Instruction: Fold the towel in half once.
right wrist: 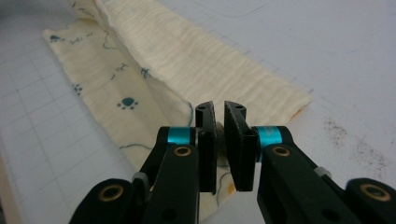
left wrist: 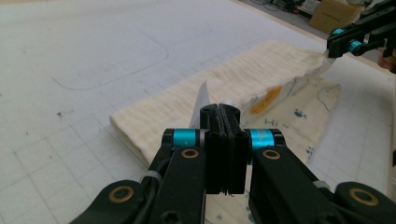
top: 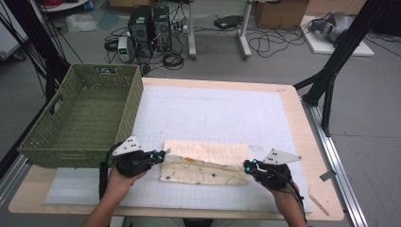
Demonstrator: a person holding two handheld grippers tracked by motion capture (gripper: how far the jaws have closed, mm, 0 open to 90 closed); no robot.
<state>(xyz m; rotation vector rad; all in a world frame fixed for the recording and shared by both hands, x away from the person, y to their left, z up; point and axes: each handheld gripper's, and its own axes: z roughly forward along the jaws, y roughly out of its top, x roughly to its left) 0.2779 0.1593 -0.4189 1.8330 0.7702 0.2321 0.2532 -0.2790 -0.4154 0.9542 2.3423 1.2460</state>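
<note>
I count one cream printed cloth (top: 203, 163), one green woven basket (top: 85, 113), and my two grippers, left (top: 161, 154) and right (top: 249, 165).

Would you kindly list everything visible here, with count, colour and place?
cloth: one, cream with dark paw prints, half folded, near middle of the mat
basket: one, green woven, table's left side
mat: one, white gridded, covering the table
table: one, light wood
computer towers: two, black, on the floor behind
left claw: black, shut on the cloth's left end
right claw: black, slightly parted at the cloth's right end
</note>
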